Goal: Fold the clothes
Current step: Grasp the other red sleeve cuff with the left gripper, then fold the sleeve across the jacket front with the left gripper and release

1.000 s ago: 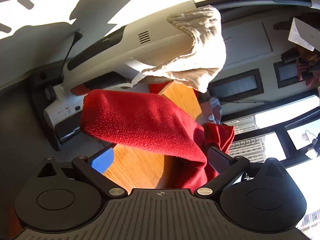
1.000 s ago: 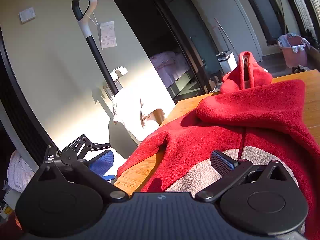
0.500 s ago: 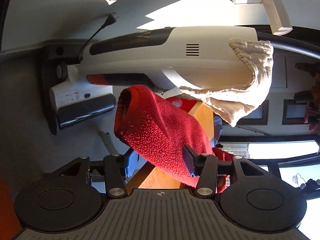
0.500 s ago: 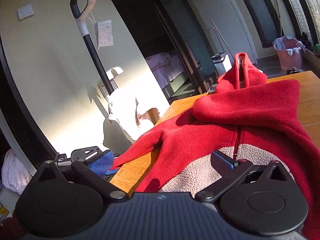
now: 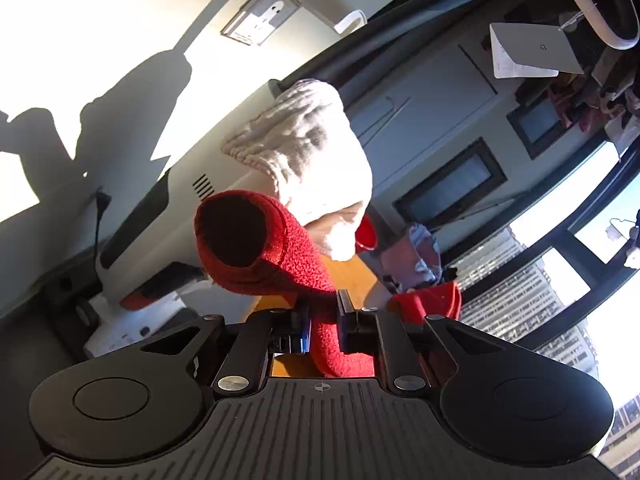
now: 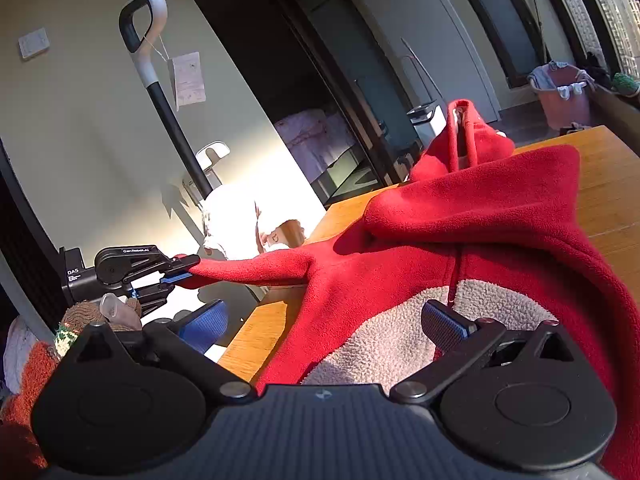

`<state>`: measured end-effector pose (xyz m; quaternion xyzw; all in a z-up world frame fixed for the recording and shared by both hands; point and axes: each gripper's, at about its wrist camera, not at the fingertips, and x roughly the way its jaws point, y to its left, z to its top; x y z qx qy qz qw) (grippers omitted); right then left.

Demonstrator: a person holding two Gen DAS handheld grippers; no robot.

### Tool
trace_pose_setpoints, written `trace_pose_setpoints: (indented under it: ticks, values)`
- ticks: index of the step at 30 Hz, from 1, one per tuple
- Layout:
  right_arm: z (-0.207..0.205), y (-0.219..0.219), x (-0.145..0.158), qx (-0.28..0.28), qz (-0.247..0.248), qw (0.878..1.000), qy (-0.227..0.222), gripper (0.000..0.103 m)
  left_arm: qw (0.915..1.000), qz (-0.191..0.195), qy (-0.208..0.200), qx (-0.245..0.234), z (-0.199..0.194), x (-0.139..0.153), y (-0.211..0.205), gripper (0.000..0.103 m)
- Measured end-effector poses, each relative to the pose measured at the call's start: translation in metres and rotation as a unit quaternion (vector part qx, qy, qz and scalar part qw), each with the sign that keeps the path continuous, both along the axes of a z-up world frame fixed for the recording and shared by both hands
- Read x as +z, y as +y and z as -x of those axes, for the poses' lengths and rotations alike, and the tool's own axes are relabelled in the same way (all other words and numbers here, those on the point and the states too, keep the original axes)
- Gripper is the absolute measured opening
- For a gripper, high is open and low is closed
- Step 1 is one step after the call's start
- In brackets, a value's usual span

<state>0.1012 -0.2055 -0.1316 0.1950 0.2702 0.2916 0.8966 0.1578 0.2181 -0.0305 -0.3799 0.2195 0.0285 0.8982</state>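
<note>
Red fleece hoodie (image 6: 472,240) lies spread on the wooden table (image 6: 612,184), front up, pale lining showing at the open zip, hood bunched toward the far edge. One sleeve (image 6: 256,270) runs off the table's near-left edge and is stretched out level in the air. No fold is visible in the body; both side panels lie flat and wide.

Left tool (image 5: 323,320): jaws pinched tight on the sleeve (image 5: 280,256) a little back from the cuff, whose open mouth faces the left wrist camera. From the right wrist view the same tool (image 6: 182,270) is seen off the table edge, holding the sleeve end taut.

Right tool (image 6: 320,328): jaws spread wide, nothing between them, hovering low over the hoodie's chest; whether its fingers touch the fabric cannot be told.

Judgement: early stage. Sleeve gripped, first fold not yet laid. Left to do: bring this sleeve across the body, likewise the other sleeve (not clearly seen), then sides and hood.

Beyond the table: an upright vacuum (image 6: 160,80) with a pale cloth (image 5: 312,160) draped on it, against the wall.
</note>
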Motion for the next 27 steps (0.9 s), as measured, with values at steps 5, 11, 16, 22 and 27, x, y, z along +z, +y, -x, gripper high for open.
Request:
trace_pose_setpoints:
  ticks: [5, 11, 16, 22, 27]
  values:
    - [-0.003, -0.002, -0.007, -0.006, 0.006, 1.0, 0.01, 0.103, 0.9942, -0.094, -0.033, -0.041, -0.009, 0.038, -0.043, 0.014]
    - [-0.008, -0.004, -0.023, -0.022, 0.023, 0.999, 0.021, 0.103, 0.9835, -0.13, -0.069, -0.105, -0.032, 0.074, -0.099, 0.014]
    - [-0.017, -0.003, -0.043, -0.039, 0.052, 0.997, 0.047, 0.103, 0.9712, -0.148, -0.09, -0.163, -0.056, 0.09, -0.15, 0.014]
    - [-0.02, 0.001, -0.065, -0.038, 0.074, 0.995, 0.054, 0.103, 0.9575, -0.158, -0.101, -0.219, -0.075, 0.092, -0.201, 0.014]
    - [-0.015, 0.009, -0.068, -0.039, 0.097, 0.994, 0.031, 0.103, 0.9518, -0.155, -0.093, -0.248, -0.084, 0.081, -0.227, 0.014]
